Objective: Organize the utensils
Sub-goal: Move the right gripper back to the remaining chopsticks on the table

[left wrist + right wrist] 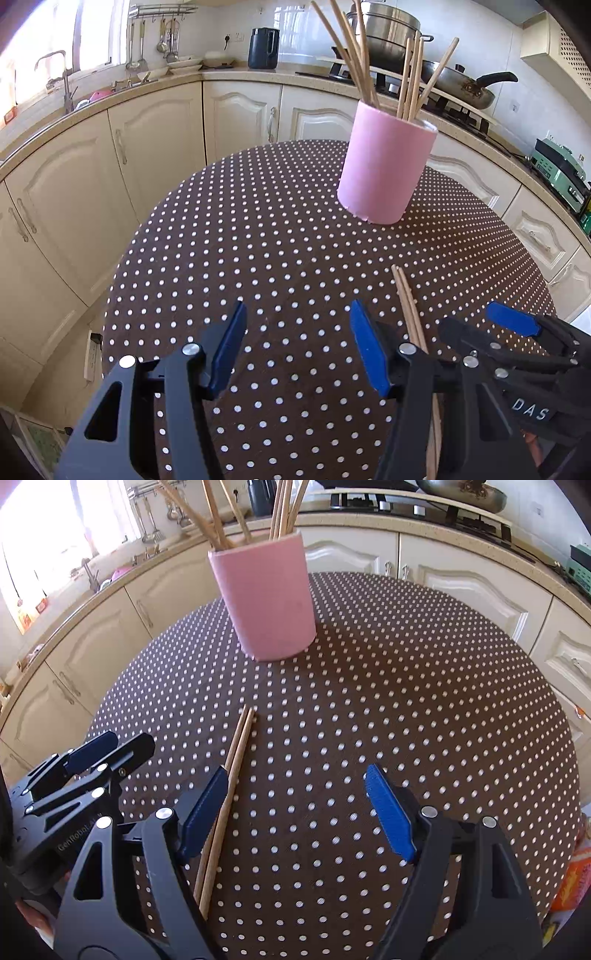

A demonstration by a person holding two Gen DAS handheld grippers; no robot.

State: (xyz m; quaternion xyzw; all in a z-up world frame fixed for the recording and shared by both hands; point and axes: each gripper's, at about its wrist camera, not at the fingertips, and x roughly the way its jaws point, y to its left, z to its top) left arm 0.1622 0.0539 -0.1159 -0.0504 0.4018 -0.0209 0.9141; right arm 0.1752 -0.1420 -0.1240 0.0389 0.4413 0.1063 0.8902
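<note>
You can read two markings, both on gripper bodies. In the left wrist view, white letters "DAS" sit on the black body of the right gripper (513, 325). In the right wrist view, "GenRobot.AI", partly hidden, runs along the left gripper (110, 746). The orange packet (576, 882) print is unreadable.

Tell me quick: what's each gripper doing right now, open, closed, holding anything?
Left gripper: open, holding nothing, above the polka-dot tablecloth.
Right gripper: open, holding nothing; the loose chopsticks lie by its left finger.
</note>
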